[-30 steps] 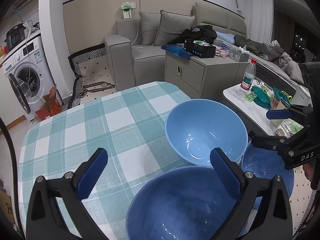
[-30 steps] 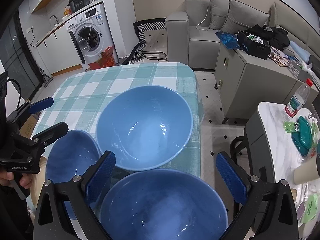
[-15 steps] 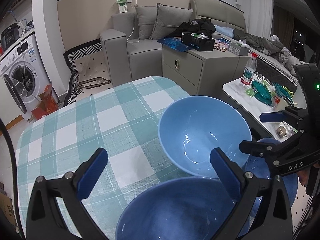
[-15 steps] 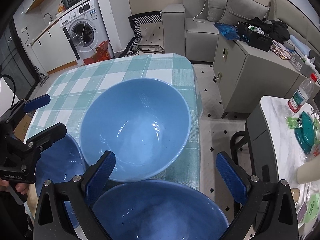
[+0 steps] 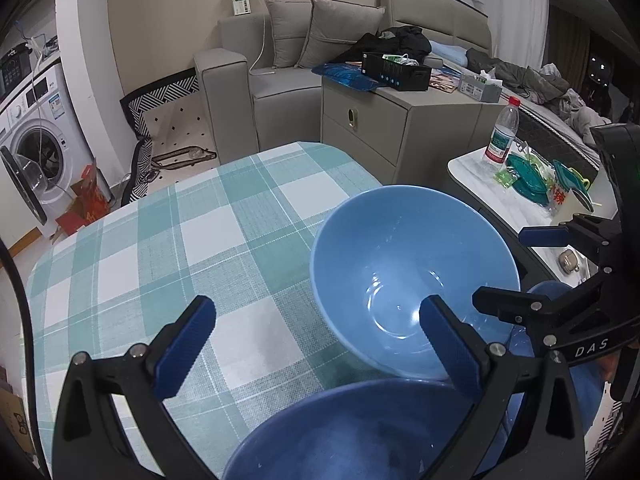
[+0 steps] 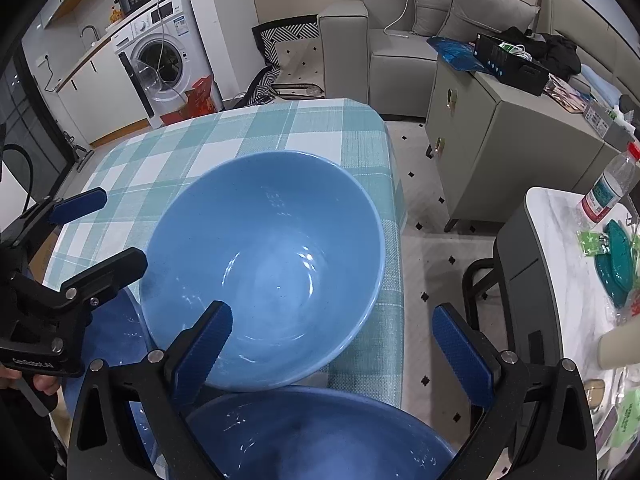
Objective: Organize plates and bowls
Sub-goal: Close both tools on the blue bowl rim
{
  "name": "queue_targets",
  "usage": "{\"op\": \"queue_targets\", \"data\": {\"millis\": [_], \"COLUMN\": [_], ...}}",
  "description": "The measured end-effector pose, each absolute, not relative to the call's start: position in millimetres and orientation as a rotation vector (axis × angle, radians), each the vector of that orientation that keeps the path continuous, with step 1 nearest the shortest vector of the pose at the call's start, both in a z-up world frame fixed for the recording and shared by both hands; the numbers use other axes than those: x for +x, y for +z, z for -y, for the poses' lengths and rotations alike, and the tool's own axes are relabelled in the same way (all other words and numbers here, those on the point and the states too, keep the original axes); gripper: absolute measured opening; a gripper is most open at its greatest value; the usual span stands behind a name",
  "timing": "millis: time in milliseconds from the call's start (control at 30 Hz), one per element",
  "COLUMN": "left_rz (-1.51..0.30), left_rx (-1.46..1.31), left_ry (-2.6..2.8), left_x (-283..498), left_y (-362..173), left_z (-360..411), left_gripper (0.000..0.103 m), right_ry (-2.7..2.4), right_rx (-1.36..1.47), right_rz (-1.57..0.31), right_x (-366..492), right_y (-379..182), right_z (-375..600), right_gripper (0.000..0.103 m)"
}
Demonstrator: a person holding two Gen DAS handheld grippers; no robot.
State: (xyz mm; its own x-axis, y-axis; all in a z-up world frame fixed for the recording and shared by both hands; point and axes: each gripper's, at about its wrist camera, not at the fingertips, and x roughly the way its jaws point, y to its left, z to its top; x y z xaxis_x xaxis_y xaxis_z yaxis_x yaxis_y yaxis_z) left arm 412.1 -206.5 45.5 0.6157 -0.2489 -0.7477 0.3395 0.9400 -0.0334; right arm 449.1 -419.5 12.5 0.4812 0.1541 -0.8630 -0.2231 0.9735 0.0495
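A light blue bowl [image 5: 412,276] [image 6: 264,268] stands on the checked tablecloth [image 5: 160,260] near the table's right edge. Two darker blue bowls flank it. One [image 5: 352,432] [image 6: 116,344] lies under my left gripper [image 5: 318,344], which is open and points at the light bowl. The other [image 6: 320,436] [image 5: 550,287] lies under my right gripper [image 6: 332,340], also open, its left finger over the light bowl's near rim. Each gripper shows in the other's view: right gripper [image 5: 508,264], left gripper [image 6: 120,226]. Nothing sits between either pair of fingers.
To the right stands a white side table [image 6: 560,232] with a water bottle [image 5: 502,132] and teal containers [image 6: 616,264]. Beyond the table are a grey cabinet [image 5: 380,120], a sofa [image 5: 280,60] and a washing machine [image 5: 32,160]. A dark chair [image 6: 520,280] stands by the table's right edge.
Both grippers have moved in toward the light blue bowl, which now looks larger and nearer in both views. The darker bowls have slid lower in each frame. Both grippers stay open.
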Motion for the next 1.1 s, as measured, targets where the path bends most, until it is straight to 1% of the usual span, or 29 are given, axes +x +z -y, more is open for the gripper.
{"op": "queue_targets", "data": {"millis": [133,200,233,333,400,433,467,500,533,600,667,733,767,800,833,867,933,967,1000,1033,1100], "left_rz": [-0.85,-0.856,-0.862,-0.877,-0.886,-0.888,-0.892,-0.9,-0.909,-0.92,-0.928,-0.936,-0.938,-0.94,-0.941,-0.944,-0.946,-0.949,-0.954,-0.956,-0.954], "left_rx": [0.121,0.121,0.121,0.132,0.127,0.123,0.12,0.116,0.111,0.099,0.093,0.088,0.087,0.085,0.084,0.084,0.084,0.083,0.081,0.081,0.088], "left_ry": [-0.347,-0.354,-0.36,-0.359,-0.361,-0.361,-0.363,-0.365,-0.366,-0.365,-0.368,-0.373,-0.376,-0.38,-0.385,-0.389,-0.397,-0.403,-0.408,-0.411,-0.404], "left_x": [416.7,417.9,419.1,422.6,423.5,423.8,423.8,424.6,425.5,426.9,427.8,427.7,427.6,427.3,427.2,427.2,426.8,426.5,426.3,426.3,425.6], "left_y": [42.9,41.9,41.1,36.8,34.1,33.1,32.2,31.2,29.9,27.8,25.7,23.8,23.6,23.2,23.0,22.6,22.6,22.5,22.3,22.5,22.9], "left_z": [210.7,211.9,213.1,216.2,216.2,215.6,215.1,214.5,213.7,211.9,210.8,210.6,210.7,210.8,211.0,211.5,212.8,213.5,214.2,214.9,216.3], "left_gripper": [0.101,0.097,0.093,0.086,0.085,0.083,0.074,0.069,0.065,0.061,0.053,0.049,0.047,0.046,0.041,0.038,0.035,0.03,0.029,0.027,0.026], "right_ry": [0.228,0.227,0.226,0.225,0.221,0.222,0.226,0.23,0.235,0.241,0.242,0.249,0.255,0.26,0.262,0.263,0.268,0.272,0.269,0.263,0.254], "right_rx": [-0.058,-0.053,-0.049,-0.032,-0.022,-0.02,-0.018,-0.016,-0.014,-0.01,-0.01,-0.003,0.006,0.011,0.011,0.011,0.015,0.017,0.013,0.006,0.007], "right_rz": [-1.048,-1.048,-1.051,-1.061,-1.072,-1.073,-1.075,-1.078,-1.079,-1.08,-1.081,-1.086,-1.089,-1.092,-1.093,-1.092,-1.098,-1.1,-1.102,-1.1,-1.101], "right_x": [451.6,453.2,454.3,457.0,458.9,459.2,459.5,459.6,459.9,459.9,459.4,459.5,459.2,459.3,458.9,458.4,458.2,458.2,458.0,457.9,458.1], "right_y": [10.1,9.3,8.4,5.5,3.1,2.2,1.2,0.2,-0.8,-1.5,-2.1,-3.1,-3.4,-4.0,-4.2,-4.5,-5.2,-5.6,-5.8,-5.6,-5.5], "right_z": [422.7,424.2,424.8,427.9,429.3,429.7,429.7,429.5,429.6,429.0,428.1,427.4,427.9,427.8,427.1,426.0,424.4,423.6,422.4,421.5,421.9], "right_gripper": [0.102,0.099,0.098,0.089,0.082,0.081,0.078,0.074,0.072,0.071,0.07,0.066,0.062,0.059,0.059,0.056,0.05,0.046,0.043,0.042,0.038]}}
